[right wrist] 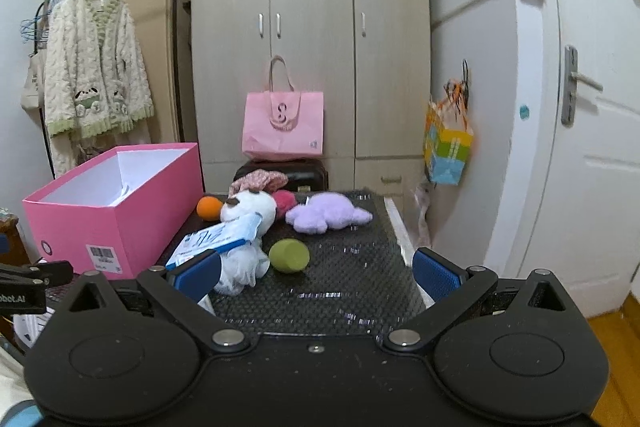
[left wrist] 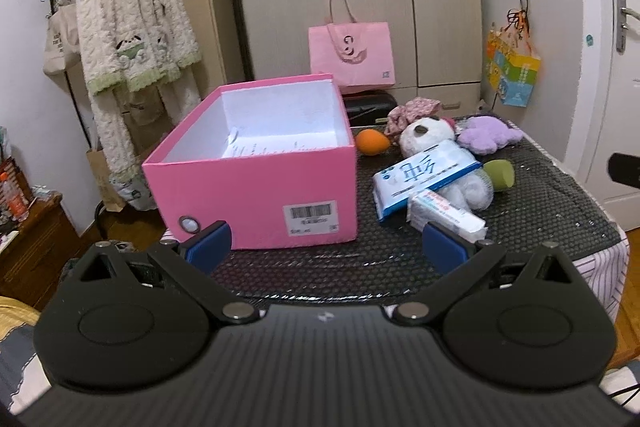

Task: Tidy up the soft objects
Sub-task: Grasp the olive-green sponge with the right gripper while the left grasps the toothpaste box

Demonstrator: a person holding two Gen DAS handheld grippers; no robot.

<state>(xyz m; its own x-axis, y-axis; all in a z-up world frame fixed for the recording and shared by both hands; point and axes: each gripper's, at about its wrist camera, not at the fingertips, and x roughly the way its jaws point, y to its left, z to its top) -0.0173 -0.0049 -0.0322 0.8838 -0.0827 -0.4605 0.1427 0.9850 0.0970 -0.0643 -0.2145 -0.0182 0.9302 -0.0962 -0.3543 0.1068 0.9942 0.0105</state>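
Observation:
An open pink box (left wrist: 256, 195) (right wrist: 108, 211) stands on the left of a black mesh table top (left wrist: 540, 211) (right wrist: 352, 279). To its right lie a white plush dog (left wrist: 430, 135) (right wrist: 250, 211), a blue-white tissue pack (left wrist: 424, 179) (right wrist: 216, 239), a smaller wipes pack (left wrist: 444, 213), a purple plush (left wrist: 488, 135) (right wrist: 328, 213), an orange sponge (left wrist: 372, 142) (right wrist: 209, 207), a green sponge (left wrist: 500, 175) (right wrist: 289, 255) and a patterned fabric piece (left wrist: 412, 109) (right wrist: 260, 179). My left gripper (left wrist: 326, 247) is open and empty before the box. My right gripper (right wrist: 316, 273) is open and empty, near the dog.
A pink tote bag (left wrist: 352, 55) (right wrist: 282, 123) sits on a dark case behind the table, before a wardrobe (right wrist: 312, 27). A fleece robe (left wrist: 132, 27) hangs on a rack at left. A white door (right wrist: 592, 107) is at right. A wooden cabinet (left wrist: 36, 239) stands at lower left.

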